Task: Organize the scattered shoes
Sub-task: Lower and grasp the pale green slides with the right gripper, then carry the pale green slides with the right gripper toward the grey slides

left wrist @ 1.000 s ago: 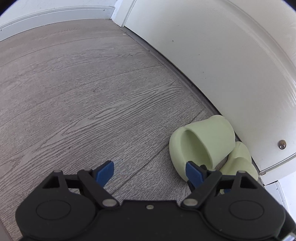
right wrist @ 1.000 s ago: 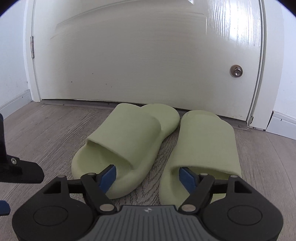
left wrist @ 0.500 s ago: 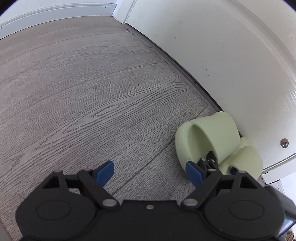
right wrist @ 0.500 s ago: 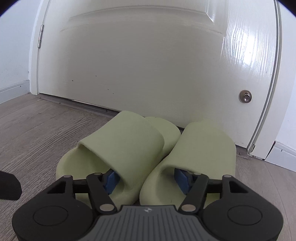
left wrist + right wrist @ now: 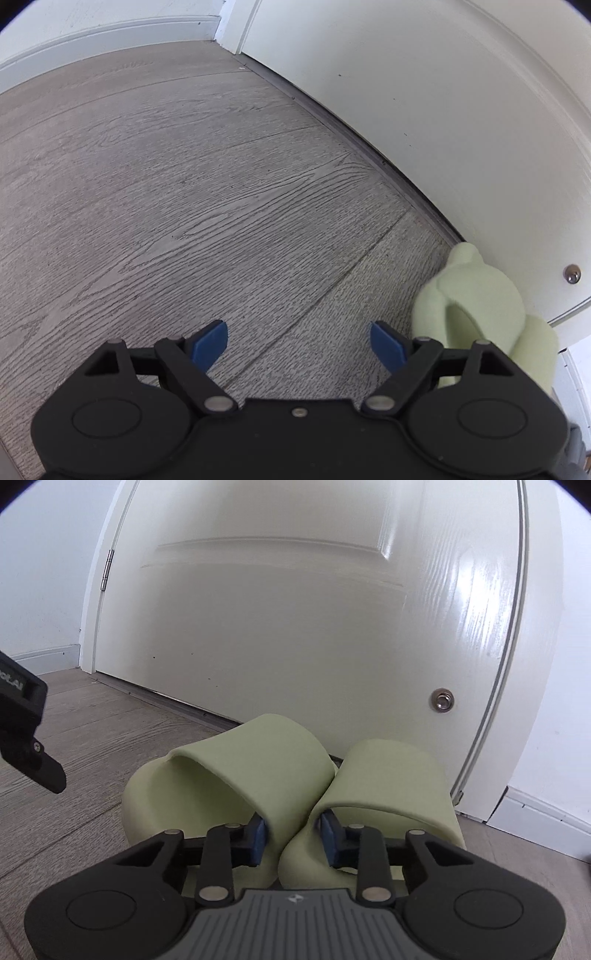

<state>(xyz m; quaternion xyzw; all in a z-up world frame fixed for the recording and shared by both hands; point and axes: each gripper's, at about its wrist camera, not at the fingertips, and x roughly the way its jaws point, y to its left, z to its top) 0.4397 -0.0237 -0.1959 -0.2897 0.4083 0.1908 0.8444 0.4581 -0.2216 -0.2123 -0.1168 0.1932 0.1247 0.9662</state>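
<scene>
- Right tongs [image 5: 291, 836] are closed narrow on the two pale green slippers at once: one blue pad [image 5: 257, 836] sits inside the opening of the left slipper [image 5: 236, 771], the other inside the opening of the right slipper [image 5: 388, 775], and the inner walls of both are pressed together between them.
- Both slippers lie directly in front of the right tongs, side by side and touching, with the toes pointing away toward the door [image 5: 295, 609].
- Whether the slippers rest on the floor [image 5: 81, 760] or are a little lifted, I cannot tell.
- Left tongs [image 5: 299, 341] are opened wide and hold nothing; only the grey wood-pattern floor is between the blue pads.
- From the left wrist view, the slippers [image 5: 476, 295] are to the right of the left tongs, just beside the right finger and partly hidden behind it.
- Part of the left tongs appears as a black piece at the left border of the right wrist view, well apart from the slippers.
- Behind the slippers stands the white door, closed, with a small round metal fitting [image 5: 442, 700] low on its right side.
- A hinge [image 5: 106, 570] is on the left edge of the door, and white baseboard [image 5: 546, 819] runs along the wall at far right.
</scene>
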